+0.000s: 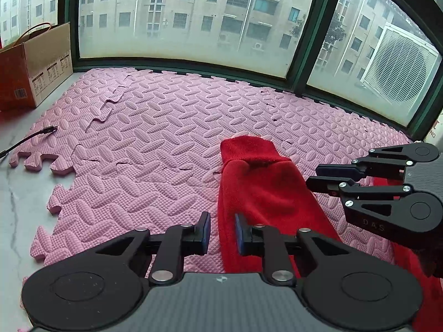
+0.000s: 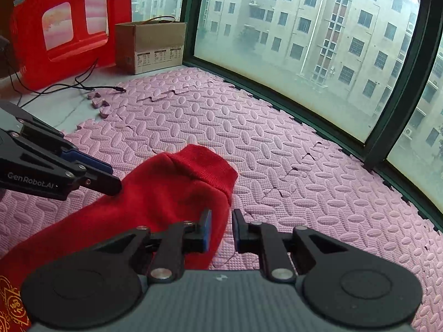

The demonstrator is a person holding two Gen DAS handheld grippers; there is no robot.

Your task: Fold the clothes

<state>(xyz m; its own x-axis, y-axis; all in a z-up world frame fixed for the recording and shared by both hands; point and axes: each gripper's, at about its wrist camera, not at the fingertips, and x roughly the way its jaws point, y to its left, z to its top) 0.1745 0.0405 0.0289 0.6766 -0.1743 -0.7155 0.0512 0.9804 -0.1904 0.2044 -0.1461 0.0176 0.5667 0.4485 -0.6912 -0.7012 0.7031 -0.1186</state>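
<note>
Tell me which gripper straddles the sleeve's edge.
Both do: the left gripper straddles the red sleeve's left edge, the right gripper its right edge.

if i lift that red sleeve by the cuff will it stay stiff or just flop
It will probably flop: the red sleeve lies soft and rumpled on the pink foam mat, with creases near its ribbed cuff. It looks like fleece or knit, so likely light and grippy rather than slippery. The rest of the garment would probably drag behind on the textured mat.
</note>
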